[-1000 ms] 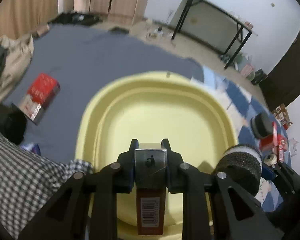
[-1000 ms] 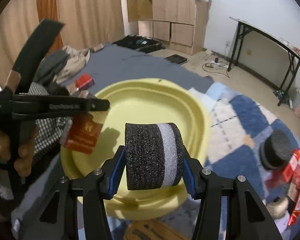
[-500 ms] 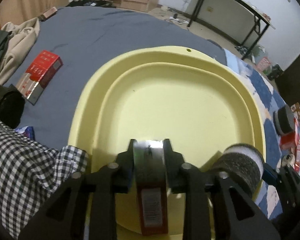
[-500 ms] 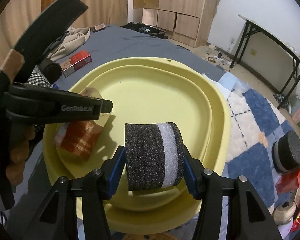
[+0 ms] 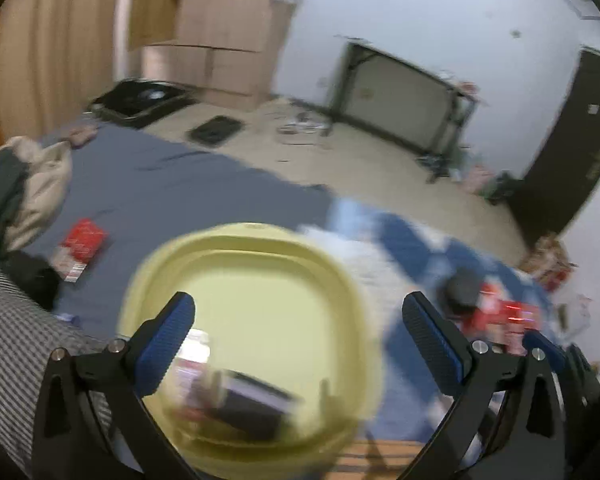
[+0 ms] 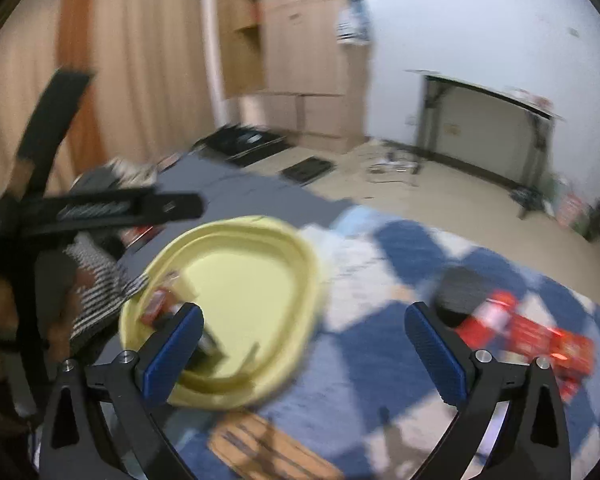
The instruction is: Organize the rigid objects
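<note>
Bedroom-like room, beige floor, wooden wardrobe (image 6: 300,52) on the far wall, black-framed table (image 5: 404,104) at the far right, dark door (image 5: 576,136) on the right. Grey-blue sheet (image 5: 160,188) covers the near left floor, blue-and-white checked rug (image 6: 400,280) to its right. Both views motion-blurred.

Yellow basin (image 5: 260,300) sits near centre, on the edge where sheet meets rug. Inside, at its near left: a red box (image 5: 192,360) and a dark foam roll (image 5: 252,400), lying close together, too smeared to say if touching.

Left gripper (image 5: 300,336) over the basin, jaws opening wide, nothing gripped between the blue pads. Right gripper (image 6: 304,344) over the basin's right rim and the rug, jaws also opening, empty.

Another red box (image 5: 80,248) lies on the sheet left of the basin. Right of the basin on the rug: a dark round foam piece (image 6: 460,292) just beside a cluster of red boxes (image 6: 540,340). Checked sleeve (image 5: 16,352) at the near left. Pile of clothes (image 5: 24,188) at far left. Orange-brown flat object (image 6: 260,444) near, in front of the basin.
</note>
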`<state>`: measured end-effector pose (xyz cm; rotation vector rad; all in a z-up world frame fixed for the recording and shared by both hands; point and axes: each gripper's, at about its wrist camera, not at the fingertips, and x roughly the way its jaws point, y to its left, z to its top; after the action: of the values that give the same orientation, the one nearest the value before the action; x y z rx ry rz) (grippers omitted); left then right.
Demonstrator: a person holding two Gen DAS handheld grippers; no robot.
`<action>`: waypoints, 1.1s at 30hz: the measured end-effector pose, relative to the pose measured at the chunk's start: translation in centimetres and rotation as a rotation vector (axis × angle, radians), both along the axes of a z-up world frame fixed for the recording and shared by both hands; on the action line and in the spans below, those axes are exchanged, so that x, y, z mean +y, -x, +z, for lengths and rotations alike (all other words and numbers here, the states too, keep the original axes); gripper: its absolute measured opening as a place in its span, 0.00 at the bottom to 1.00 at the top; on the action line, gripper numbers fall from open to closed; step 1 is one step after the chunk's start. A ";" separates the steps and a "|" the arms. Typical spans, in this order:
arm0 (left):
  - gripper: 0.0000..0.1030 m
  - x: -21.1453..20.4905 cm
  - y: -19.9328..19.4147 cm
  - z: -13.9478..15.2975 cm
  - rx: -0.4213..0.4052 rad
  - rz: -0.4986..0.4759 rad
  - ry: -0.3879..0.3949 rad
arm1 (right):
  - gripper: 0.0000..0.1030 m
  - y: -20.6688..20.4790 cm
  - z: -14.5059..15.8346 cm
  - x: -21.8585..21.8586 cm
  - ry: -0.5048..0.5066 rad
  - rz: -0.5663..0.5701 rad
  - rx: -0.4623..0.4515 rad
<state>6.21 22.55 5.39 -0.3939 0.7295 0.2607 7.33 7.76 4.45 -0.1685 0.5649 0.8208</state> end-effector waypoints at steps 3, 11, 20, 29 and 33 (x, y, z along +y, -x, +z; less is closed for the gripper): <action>1.00 -5.7 -0.5 0.8 -0.017 -0.125 0.041 | 1.00 -0.7 1.1 -5.9 -0.020 -0.115 0.002; 1.00 -15.3 -1.1 1.2 0.039 -0.325 -0.008 | 1.00 -2.4 1.1 -21.3 -0.054 -0.394 0.101; 1.00 -18.8 -1.1 -4.7 0.081 -0.342 0.043 | 1.00 -3.4 -5.0 -24.7 -0.055 -0.469 0.224; 1.00 -20.0 -2.5 -6.5 0.111 -0.382 0.010 | 1.00 -4.6 -6.6 -22.2 -0.026 -0.385 0.242; 1.00 -20.1 -2.9 -6.7 0.115 -0.380 -0.010 | 1.00 -4.8 -6.8 -21.9 -0.039 -0.381 0.241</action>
<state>9.06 2.43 -1.33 -0.2256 0.8996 -0.0720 12.12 -14.09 -2.36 0.0756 0.7788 0.4822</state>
